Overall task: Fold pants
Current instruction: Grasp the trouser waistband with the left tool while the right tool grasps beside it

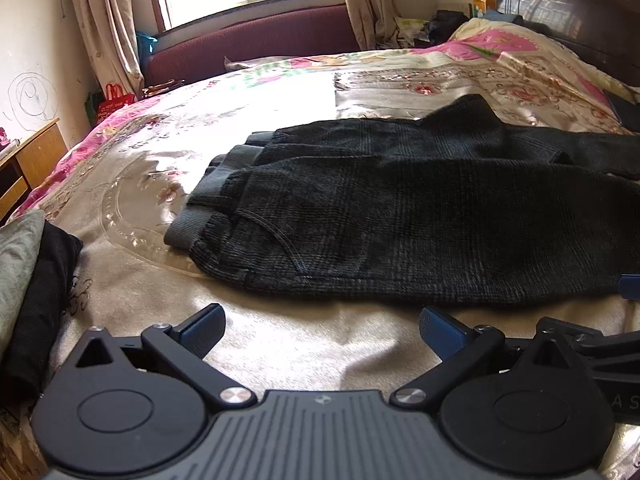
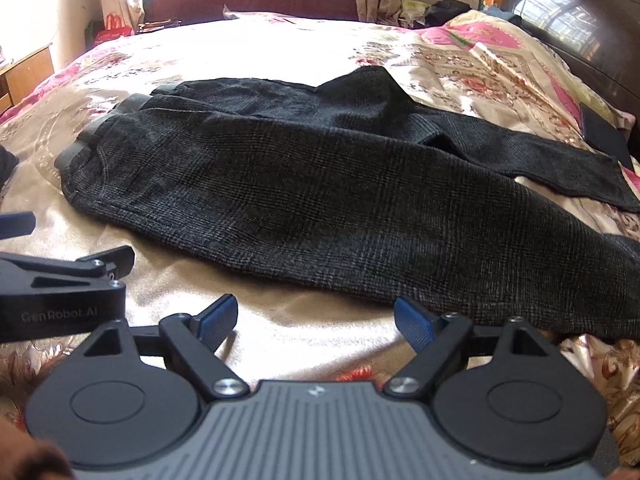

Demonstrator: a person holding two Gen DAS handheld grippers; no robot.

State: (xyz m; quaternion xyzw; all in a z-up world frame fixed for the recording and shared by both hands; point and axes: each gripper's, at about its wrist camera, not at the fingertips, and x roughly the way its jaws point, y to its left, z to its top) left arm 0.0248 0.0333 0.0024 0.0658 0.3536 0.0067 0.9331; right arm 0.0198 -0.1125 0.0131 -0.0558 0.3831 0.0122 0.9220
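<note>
Dark grey checked pants lie flat on the bed, one leg folded over the other, with the grey ribbed waistband to the left and the legs running right. They also show in the right wrist view. My left gripper is open and empty, just short of the pants' near edge. My right gripper is open and empty, close to the near edge of the front leg. The left gripper also shows at the left edge of the right wrist view.
The bed carries a floral satin cover. Folded dark and grey clothes lie at the bed's left edge. A dark flat object lies at the right. A wooden headboard stands right, a maroon bench under the window.
</note>
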